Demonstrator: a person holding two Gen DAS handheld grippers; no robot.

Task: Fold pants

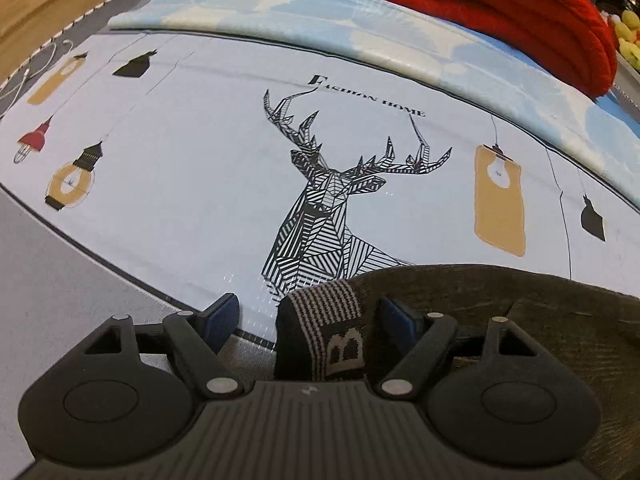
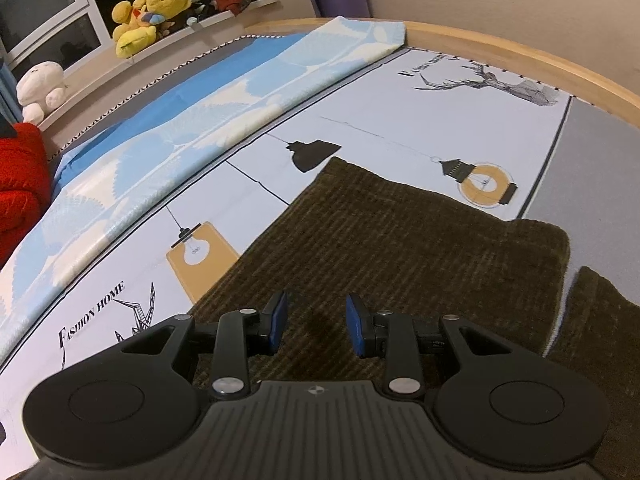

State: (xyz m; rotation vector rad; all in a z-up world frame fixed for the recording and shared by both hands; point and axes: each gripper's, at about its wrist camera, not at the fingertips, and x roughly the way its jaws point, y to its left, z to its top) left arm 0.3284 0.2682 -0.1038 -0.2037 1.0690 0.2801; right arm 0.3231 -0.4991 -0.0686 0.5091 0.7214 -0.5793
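— Where are the pants?
— Dark corduroy pants (image 2: pixel 400 248) lie flat on my bed's deer-print sheet (image 1: pixel 200 200), red blanket (image 1: pixel 520 20) behind.
— Your claws?
— Left claw (image 1: pixel 308 320) spread around the striped waistband (image 1: pixel 332 320); right claw (image 2: pixel 316 322) spread above the fabric.

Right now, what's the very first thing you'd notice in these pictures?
The big striped deer printed on the pale sheet, straight ahead of the open left gripper. Next, the dark brown pants spread on the bed under the open right gripper, then the yellow teddy bear on the window ledge.
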